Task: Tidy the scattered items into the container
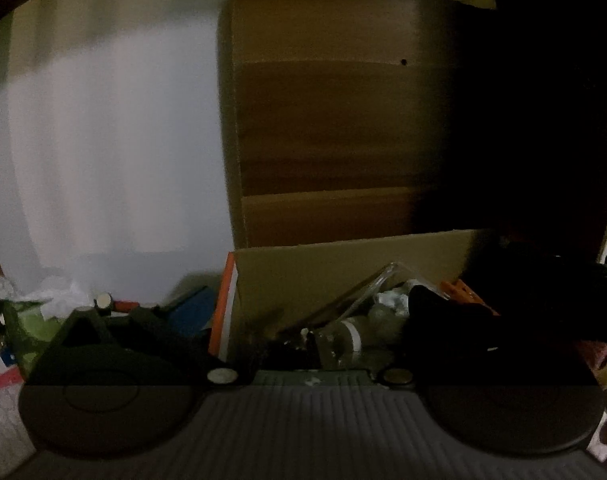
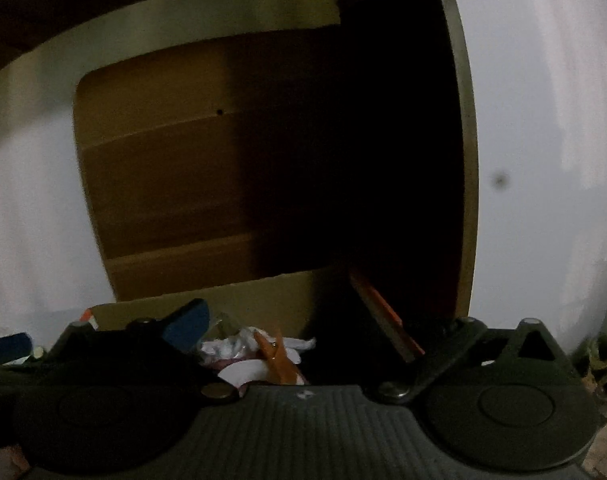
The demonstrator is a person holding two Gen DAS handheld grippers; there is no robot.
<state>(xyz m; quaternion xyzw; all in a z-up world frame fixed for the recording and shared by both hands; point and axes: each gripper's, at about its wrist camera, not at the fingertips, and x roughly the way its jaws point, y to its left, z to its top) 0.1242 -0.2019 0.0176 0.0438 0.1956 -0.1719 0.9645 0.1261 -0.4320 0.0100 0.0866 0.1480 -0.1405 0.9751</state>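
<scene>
An open cardboard box (image 1: 343, 256) stands in front of both grippers, its tall lid flap (image 1: 323, 120) raised behind it. In the left wrist view the box holds a clear plastic bottle (image 1: 343, 336), crumpled white stuff (image 1: 391, 300), an orange piece (image 1: 463, 292) and a dark mass (image 1: 483, 320). In the right wrist view the box (image 2: 243, 300) holds an orange clothespin (image 2: 277, 356) on white crumpled material (image 2: 243, 348). Neither gripper's fingertips show clearly; a blue-padded finger (image 2: 187, 324) of a gripper shows at the box's left rim.
Left of the box lie a blue item (image 1: 191, 312), a small red item (image 1: 123, 304), green packaging (image 1: 27, 328) and white crumpled plastic (image 1: 59, 288). A white wall (image 1: 103, 140) stands behind. The scene is dim and the right of the box is in deep shadow.
</scene>
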